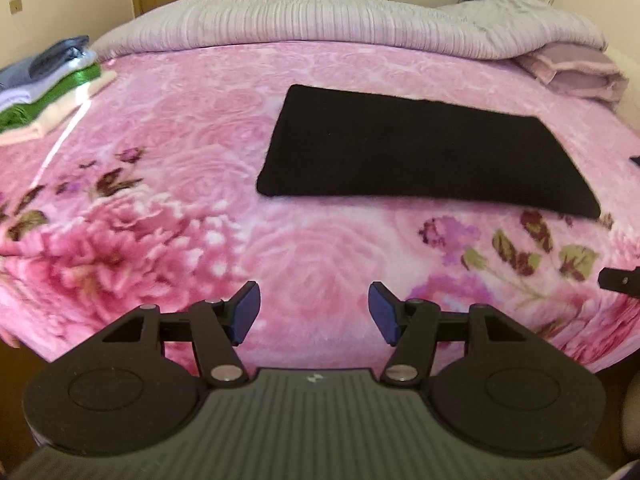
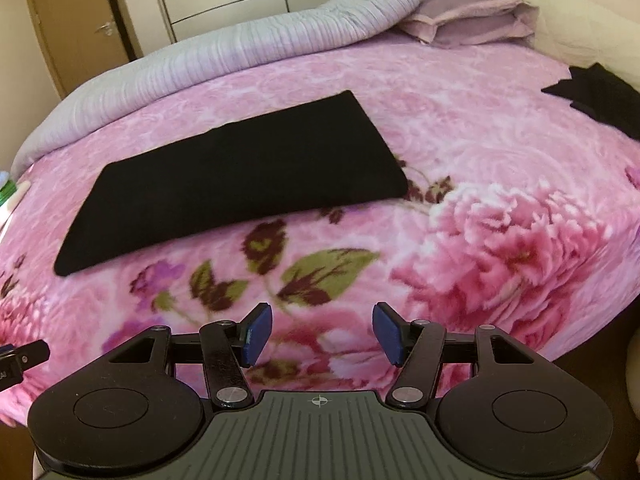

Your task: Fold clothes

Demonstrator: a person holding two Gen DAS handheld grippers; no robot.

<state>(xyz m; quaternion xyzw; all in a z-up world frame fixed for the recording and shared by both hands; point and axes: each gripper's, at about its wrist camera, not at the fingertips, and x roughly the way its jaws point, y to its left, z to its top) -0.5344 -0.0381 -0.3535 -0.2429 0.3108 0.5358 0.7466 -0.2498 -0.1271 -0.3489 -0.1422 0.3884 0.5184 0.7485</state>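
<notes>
The folded black garment [image 1: 424, 152] lies flat on the pink floral blanket [image 1: 312, 248], well ahead of both grippers. The left gripper [image 1: 314, 312] hangs released and empty, the garment ahead to its right; the right gripper [image 2: 322, 334], equally spread and empty, has it ahead to its left. Only the left view shows the stack of folded clothes [image 1: 48, 84] left of the garment; only the right view shows another dark garment [image 2: 600, 96] at the blanket's far right edge.

Warm, even indoor light, slight motion blur on the pink blanket [image 1: 168, 184], strong fisheye bending and dark corners.
</notes>
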